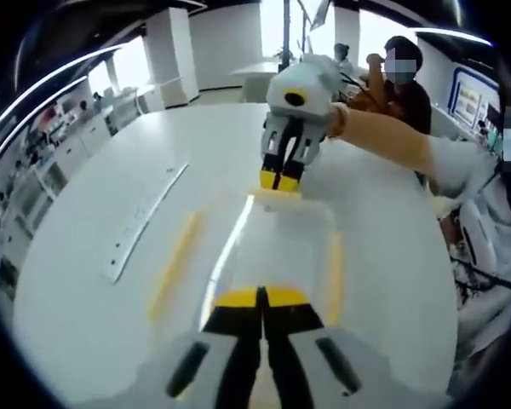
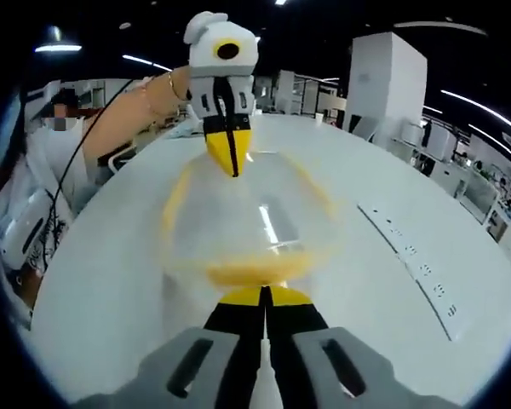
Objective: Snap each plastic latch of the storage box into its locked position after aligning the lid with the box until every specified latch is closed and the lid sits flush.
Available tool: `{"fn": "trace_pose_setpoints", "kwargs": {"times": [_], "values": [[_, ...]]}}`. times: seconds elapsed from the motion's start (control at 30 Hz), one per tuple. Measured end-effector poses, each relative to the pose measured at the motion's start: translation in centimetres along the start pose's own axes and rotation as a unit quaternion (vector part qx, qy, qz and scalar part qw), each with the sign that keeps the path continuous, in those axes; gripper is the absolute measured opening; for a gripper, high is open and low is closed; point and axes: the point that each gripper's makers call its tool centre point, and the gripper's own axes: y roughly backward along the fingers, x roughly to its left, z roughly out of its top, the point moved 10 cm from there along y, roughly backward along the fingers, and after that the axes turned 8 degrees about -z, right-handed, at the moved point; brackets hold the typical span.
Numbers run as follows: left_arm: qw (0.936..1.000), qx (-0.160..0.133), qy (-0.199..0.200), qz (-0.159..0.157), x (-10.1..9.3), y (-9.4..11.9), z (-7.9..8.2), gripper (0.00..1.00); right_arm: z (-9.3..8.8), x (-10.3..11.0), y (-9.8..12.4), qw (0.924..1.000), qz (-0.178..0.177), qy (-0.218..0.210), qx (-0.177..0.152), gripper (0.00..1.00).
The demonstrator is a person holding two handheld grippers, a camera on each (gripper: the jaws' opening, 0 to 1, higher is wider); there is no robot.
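Left gripper view: left gripper (image 1: pixel 261 300) low in the foreground, yellow-tipped jaws pressed together with no gap, tips resting on the near end of the storage box (image 1: pixel 260 247), likely pinning the near yellow latch (image 1: pixel 261 296) down; impossible to tell whether anything sits pinched between the tips. Facing it, right gripper (image 1: pixel 281 175) bearing on the box's far end, jaws likewise closed, tips touching the far latch (image 1: pixel 277 194). Box placed out on the white table (image 1: pixel 94 290), well away from its curved edges, lying lengthwise between the two tools, presumably so each end can be pushed against the other and the lid (image 1: pixel 272 234) kept from sliding. Clear, glossy plastic for body and lid, glare streak along the top, rounded corners; yellow strips down both long sides, apparently side latches, blurred, locked or not impossible to say. Lid seemingly seated square, though not certain. Right gripper view: same arrangement mirrored, right gripper (image 2: pixel 264 298) shut at the near yellow latch (image 2: pixel 257 274), left gripper (image 2: pixel 231 152) shut and pointing down onto the far end of the storage box (image 2: pixel 251 217). Off toward one table edge, flat white power strip (image 2: pixel 413 256), long, matte, dotted with sockets.
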Motion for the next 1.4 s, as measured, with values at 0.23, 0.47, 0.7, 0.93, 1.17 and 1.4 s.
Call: {"fn": "trace_pose_setpoints", "kwargs": {"times": [0.23, 0.47, 0.7, 0.93, 1.17, 1.4], "values": [[0.9993, 0.014, 0.023, 0.025, 0.8, 0.4, 0.2, 0.00, 0.6, 0.5, 1.2, 0.9976, -0.056, -0.013, 0.039, 0.00], [0.9957, -0.075, 0.010, 0.053, -0.1, 4.7, 1.3, 0.00, 2.9, 0.5, 3.4, 0.9915, -0.125, -0.032, 0.018, 0.00], [0.9883, -0.131, 0.011, 0.077, -0.8, 8.2, 1.0, 0.00, 4.9, 1.5, 3.0, 0.9909, -0.134, -0.007, 0.009, 0.00], [0.9790, -0.164, -0.017, 0.120, -1.5, 12.4, -0.8, 0.00, 5.2, 2.5, 1.8, 0.9912, -0.129, 0.013, 0.025, 0.00], [0.9794, -0.146, 0.056, 0.128, 0.3, 12.1, -8.6, 0.00, 5.3, 4.0, 0.8, 0.9932, -0.110, 0.032, 0.019, 0.00], [0.9849, -0.138, 0.059, 0.087, 1.8, 9.3, -11.6, 0.00, 5.8, 4.2, 0.2, 0.9937, -0.108, 0.029, 0.015, 0.00]]}}
